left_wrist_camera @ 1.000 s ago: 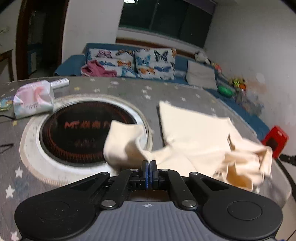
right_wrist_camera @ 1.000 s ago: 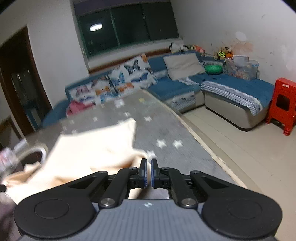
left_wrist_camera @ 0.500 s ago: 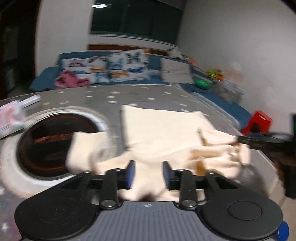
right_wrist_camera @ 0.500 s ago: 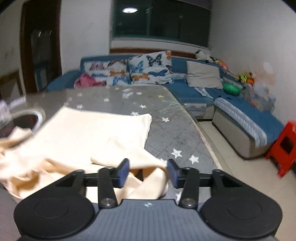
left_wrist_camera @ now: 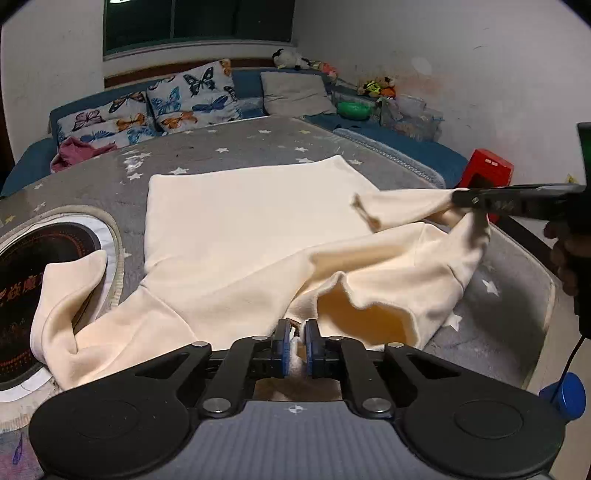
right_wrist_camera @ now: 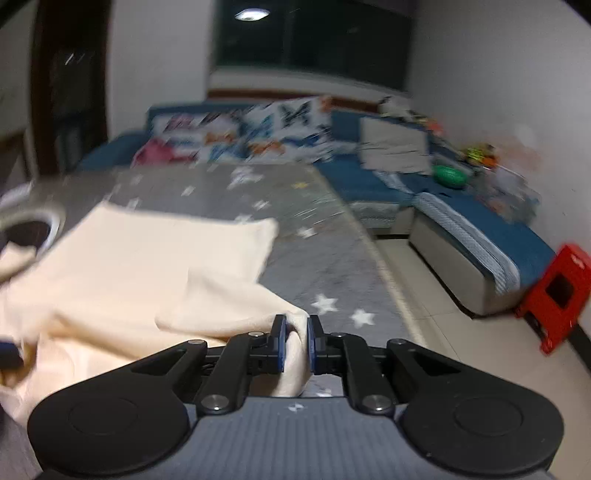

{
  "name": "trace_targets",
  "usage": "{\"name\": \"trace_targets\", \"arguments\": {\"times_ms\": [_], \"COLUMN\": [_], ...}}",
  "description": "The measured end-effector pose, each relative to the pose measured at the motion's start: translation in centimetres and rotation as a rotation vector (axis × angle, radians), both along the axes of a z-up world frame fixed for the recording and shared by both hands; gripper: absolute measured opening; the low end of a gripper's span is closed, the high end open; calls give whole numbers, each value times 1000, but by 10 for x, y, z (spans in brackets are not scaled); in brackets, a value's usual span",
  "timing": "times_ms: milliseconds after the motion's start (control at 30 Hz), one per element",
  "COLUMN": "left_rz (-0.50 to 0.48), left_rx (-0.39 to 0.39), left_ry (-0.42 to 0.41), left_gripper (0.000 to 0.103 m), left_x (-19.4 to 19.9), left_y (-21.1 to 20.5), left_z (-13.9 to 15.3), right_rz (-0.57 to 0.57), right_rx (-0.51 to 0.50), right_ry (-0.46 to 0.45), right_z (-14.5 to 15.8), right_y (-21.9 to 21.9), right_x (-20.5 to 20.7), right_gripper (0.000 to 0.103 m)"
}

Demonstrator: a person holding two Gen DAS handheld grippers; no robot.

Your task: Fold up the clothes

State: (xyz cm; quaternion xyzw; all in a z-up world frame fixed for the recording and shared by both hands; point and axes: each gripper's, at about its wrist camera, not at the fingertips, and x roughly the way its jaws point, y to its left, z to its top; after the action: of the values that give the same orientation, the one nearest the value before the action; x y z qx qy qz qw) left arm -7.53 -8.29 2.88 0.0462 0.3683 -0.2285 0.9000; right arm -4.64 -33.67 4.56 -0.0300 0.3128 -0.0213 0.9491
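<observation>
Left gripper [left_wrist_camera: 294, 345]: spread wide half a second earlier, now closed onto the near hem of the cream garment [left_wrist_camera: 240, 236]. Right gripper [right_wrist_camera: 294, 345]: likewise brought from spread to clamped on a bunched fold of the garment, which is drawn taut and lifted off the star-patterned table cover [left_wrist_camera: 258, 147] at that side.

White walls [left_wrist_camera: 461, 48] close the room; a dark window [left_wrist_camera: 195, 22] sits at the upper centre, a ceiling light [right_wrist_camera: 252, 14] reflected in it; a blue corner sofa [right_wrist_camera: 476, 236] runs along the far and right walls with butterfly cushions [left_wrist_camera: 192, 96] and a grey pillow [left_wrist_camera: 295, 94]; a red stool [right_wrist_camera: 557, 299] stands on pale floor tiles [right_wrist_camera: 461, 339] at lower right; a dark doorway [right_wrist_camera: 70, 85] is at upper left.
</observation>
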Motion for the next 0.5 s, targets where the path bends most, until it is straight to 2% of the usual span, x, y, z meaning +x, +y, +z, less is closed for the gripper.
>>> {"name": "trace_targets", "arguments": {"times_ms": [133,167,200,300,367,433,500], "left_rz": [-59,-79,-102,-178,-222,-268,-275], "left_rx": [-20,-24,-28,0,23,26,14], "left_ry": [-31,-39,-42,-40,-22,-12,-42], "left_gripper": [7,6,6,6,5,5,7], "left_x": [-20,-26,-33,-51,-59,-63,-65], "left_y": [4,5,5,4,2,0,-3], "left_z": [7,9,11,7,2,1,7], "right_rz": [-127,-155,-183,-257,-284,-248,-199], "right_rx": [107,120,134,164,119,74,45], "right_ry": [-47,-44,-41,-45,-57,-69,-73], "right_z": [2,2,1,1,4,7,9], "right_y": [-24,-31,-37,-52,-54,-47,-40], "right_x": [-26,-32,-37,-52,-58,-60,-60], "right_gripper": [10,12,17,20,26,35,40]}}
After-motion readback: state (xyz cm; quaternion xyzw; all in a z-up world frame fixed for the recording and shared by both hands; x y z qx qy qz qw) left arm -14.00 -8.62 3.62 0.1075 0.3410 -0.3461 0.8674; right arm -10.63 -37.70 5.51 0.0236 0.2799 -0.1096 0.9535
